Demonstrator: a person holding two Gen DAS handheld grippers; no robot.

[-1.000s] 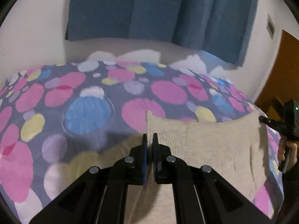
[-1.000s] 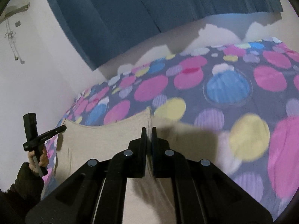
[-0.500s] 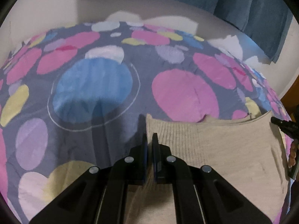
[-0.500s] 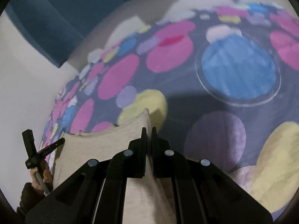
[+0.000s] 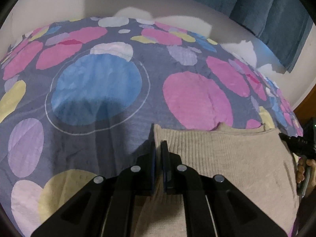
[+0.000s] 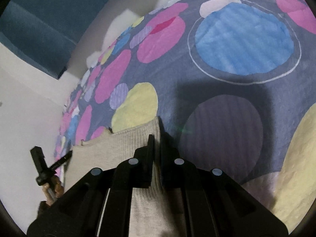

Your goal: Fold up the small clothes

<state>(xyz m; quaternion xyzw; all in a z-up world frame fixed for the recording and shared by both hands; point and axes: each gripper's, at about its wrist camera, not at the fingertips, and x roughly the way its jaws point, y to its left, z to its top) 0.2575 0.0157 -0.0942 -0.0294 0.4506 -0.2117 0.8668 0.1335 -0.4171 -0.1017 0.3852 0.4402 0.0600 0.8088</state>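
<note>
A beige ribbed knit garment [image 5: 227, 158] hangs stretched between both grippers, low over the bed. My left gripper [image 5: 158, 144] is shut on its left top corner. My right gripper [image 6: 157, 138] is shut on the opposite top corner of the garment [image 6: 126, 148]. In the left wrist view the right gripper [image 5: 298, 144] shows at the far right edge. In the right wrist view the left gripper [image 6: 51, 165] shows at the lower left, held in a hand.
A bedspread [image 5: 98, 83] with pink, blue, yellow and lilac circles on grey covers the bed [image 6: 237, 39]. A white wall and blue curtains [image 5: 266, 4] stand behind it. A brown wooden surface [image 5: 308, 102] shows at the right.
Both grippers have tipped down and moved closer to the bed, carrying the garment. The curtains have slid up out of most of the view.
</note>
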